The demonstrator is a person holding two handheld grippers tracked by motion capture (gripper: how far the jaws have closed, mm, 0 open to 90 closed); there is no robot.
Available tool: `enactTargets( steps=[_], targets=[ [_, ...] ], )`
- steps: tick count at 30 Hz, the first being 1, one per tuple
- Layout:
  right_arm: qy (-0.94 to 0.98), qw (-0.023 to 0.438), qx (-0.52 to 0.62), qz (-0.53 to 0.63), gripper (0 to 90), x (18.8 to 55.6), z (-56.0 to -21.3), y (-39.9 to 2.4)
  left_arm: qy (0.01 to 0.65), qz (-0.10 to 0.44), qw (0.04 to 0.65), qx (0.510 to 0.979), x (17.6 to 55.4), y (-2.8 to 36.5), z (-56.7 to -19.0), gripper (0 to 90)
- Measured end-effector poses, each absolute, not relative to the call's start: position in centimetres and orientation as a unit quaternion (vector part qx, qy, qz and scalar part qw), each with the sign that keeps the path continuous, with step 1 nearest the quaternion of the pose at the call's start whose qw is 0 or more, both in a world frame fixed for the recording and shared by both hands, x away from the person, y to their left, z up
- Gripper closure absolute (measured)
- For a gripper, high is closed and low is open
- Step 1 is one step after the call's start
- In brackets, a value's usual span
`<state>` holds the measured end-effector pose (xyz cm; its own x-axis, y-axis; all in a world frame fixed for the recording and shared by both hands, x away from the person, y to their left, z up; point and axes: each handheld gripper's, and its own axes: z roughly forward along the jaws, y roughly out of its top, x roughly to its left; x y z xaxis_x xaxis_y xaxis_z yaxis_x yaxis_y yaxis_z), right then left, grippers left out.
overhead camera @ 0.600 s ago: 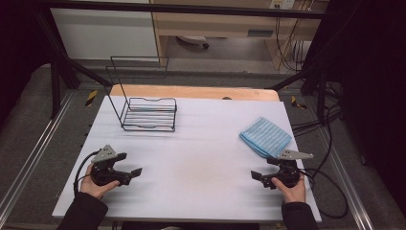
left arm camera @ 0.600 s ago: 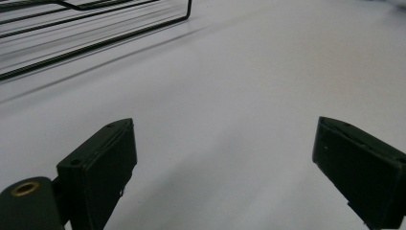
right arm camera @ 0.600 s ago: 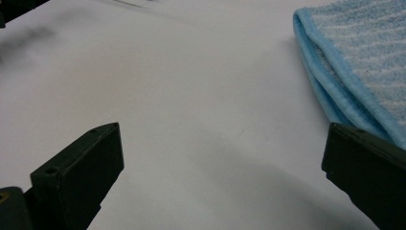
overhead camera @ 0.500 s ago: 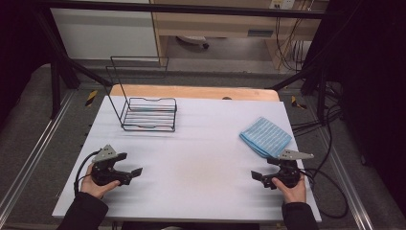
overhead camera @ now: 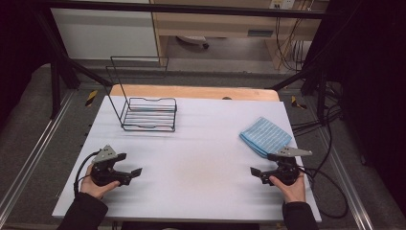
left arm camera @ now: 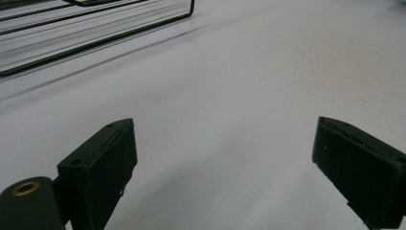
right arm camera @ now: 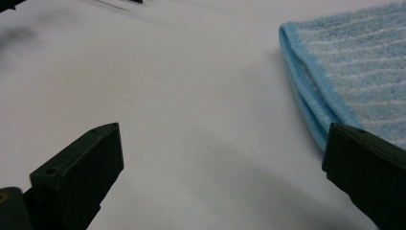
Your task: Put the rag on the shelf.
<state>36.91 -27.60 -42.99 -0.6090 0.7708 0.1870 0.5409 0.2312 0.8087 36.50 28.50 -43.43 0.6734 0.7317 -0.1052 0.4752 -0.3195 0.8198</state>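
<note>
A folded light-blue striped towel (overhead camera: 265, 135) lies on the white table (overhead camera: 201, 143) at the right. Just in front of it a hand holds my right gripper (overhead camera: 262, 164) low over the table, open and with nothing in it. The right gripper view has the towel (right arm camera: 354, 72) close to the right jaw, not between the jaws, and the gripper (right arm camera: 222, 167) wide open over bare table. My left gripper (overhead camera: 128, 164) rests near the front left, also open and holding nothing. In the left gripper view the gripper (left arm camera: 225, 163) frames bare white surface.
A black wire rack (overhead camera: 148, 114) with a tall back frame stands at the back left of the table, its base (left arm camera: 72, 28) visible ahead of the left jaws. A wooden board (overhead camera: 191, 92) edges the table's far side. Cables (overhead camera: 330, 187) trail off the right edge.
</note>
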Motion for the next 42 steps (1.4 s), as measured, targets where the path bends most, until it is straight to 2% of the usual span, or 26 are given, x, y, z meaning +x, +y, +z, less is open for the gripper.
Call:
enactTargets(
  steps=[6,13,20,29,38,39,42],
  targets=[
    [0.781,0.153,0.429,0.427,4.0,38.0,-42.8,-27.3,0.379,0.147,0.443,0.799,36.5,28.6,-43.4,8.1],
    [0.787,0.193,0.424,0.406,20.8,39.9,-42.3,-27.1,0.379,0.145,0.440,0.801,36.6,28.5,-43.5,8.4],
    [0.797,0.199,0.435,0.368,39.4,42.6,-43.2,-27.4,0.382,0.146,0.442,0.798,36.6,28.6,-43.5,8.7],
    [0.825,0.218,0.415,0.316,52.9,44.0,-44.5,-27.3,0.381,0.146,0.439,0.800,36.6,28.6,-43.6,9.1],
    [0.832,0.234,0.401,0.305,59.3,44.2,-45.0,-27.4,0.380,0.146,0.439,0.801,36.6,28.6,-43.6,9.6],
    [0.833,0.237,0.401,0.299,66.9,44.2,-44.9,-27.5,0.381,0.145,0.439,0.800,36.6,28.5,-43.6,9.6],
    [0.830,0.234,0.406,0.303,73.6,44.5,-44.8,-27.8,0.381,0.145,0.439,0.801,36.6,28.5,-43.6,9.8]
  ],
)
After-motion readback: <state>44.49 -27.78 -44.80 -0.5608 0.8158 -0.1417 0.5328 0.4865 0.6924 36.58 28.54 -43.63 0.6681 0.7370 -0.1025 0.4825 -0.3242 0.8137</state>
